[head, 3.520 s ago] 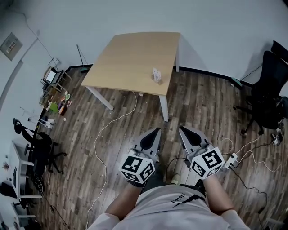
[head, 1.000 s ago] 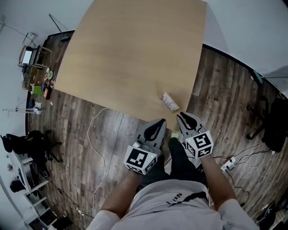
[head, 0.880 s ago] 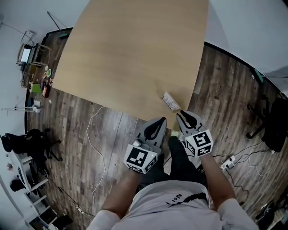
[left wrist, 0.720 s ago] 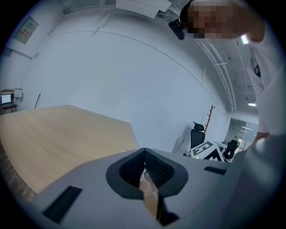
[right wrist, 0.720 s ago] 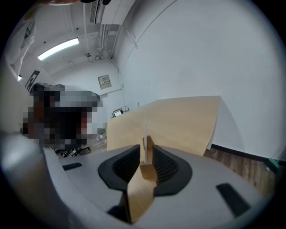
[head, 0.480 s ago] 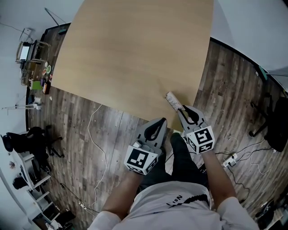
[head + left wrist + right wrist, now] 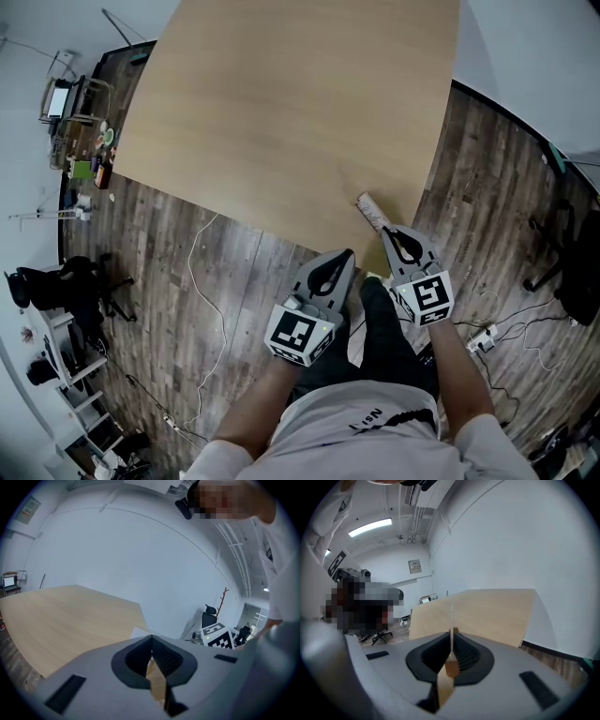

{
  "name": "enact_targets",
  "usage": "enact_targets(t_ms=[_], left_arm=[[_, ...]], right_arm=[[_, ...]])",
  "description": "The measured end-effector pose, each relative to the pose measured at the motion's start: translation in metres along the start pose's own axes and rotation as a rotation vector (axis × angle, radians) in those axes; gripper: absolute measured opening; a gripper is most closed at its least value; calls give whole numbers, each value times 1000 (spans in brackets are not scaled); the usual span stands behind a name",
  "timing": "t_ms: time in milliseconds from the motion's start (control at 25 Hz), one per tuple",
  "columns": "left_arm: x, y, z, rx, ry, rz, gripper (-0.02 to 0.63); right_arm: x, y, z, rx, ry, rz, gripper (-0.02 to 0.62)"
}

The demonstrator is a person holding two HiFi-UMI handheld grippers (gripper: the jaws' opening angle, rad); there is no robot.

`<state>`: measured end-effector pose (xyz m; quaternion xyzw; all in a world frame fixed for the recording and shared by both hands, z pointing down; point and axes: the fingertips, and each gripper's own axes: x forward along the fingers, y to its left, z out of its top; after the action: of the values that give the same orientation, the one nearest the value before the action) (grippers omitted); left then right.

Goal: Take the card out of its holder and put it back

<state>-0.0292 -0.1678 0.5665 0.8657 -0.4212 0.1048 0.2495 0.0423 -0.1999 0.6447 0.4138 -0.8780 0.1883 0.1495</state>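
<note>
The card holder [image 7: 373, 212], a small white upright stand with its card, sits near the front right corner of the light wooden table [image 7: 281, 112]. My right gripper [image 7: 391, 232] is shut, its tip right at the holder's near end; I cannot tell if they touch. In the right gripper view the card [image 7: 451, 613] shows edge-on as a thin white line straight ahead of the right gripper [image 7: 451, 631]. My left gripper [image 7: 347, 253] is shut and empty, just off the table's front edge. The holder [image 7: 138, 631] peeks out beside the left gripper [image 7: 151, 637].
A white cable [image 7: 202, 281] trails over the dark wood floor left of me. A black office chair [image 7: 572, 272] stands at the right, a power strip [image 7: 478, 333] near my right side, and shelves with clutter [image 7: 84, 159] at the far left.
I have come up to the table from across the room. In the last second the right gripper moved forward to the card holder; the left gripper stayed beside it, both still shut.
</note>
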Motion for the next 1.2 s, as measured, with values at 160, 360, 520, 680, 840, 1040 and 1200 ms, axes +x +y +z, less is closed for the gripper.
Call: enact_targets(t_ms=[160,360,520,680,840,1040,1200], left_arm=[[-2,-4,5,4,-13,-10,12],[-6,-7,13,12,-27,-19,12],[-11,-13,25,24,-46,-33,12],[-14,-20,39,44,-72,-53,12],[-24,-27,56,66,-91,-68,12],[-41,-34,78,90,-103,-73,12],[-57,-37,96,86,-113,-67,12]], right_arm=[[-5,0,6,18,-17,1,26],[-9,1,23,29,-33,-8,26],[-18,1,42,52,-46,-31,26],[-30,1,64,93,-75,-43,26],[-45,6,91,131,-98,-58,26],[-69,20,130,140,-149,-74,26],[-89,30,164,132,-195,-92,26]])
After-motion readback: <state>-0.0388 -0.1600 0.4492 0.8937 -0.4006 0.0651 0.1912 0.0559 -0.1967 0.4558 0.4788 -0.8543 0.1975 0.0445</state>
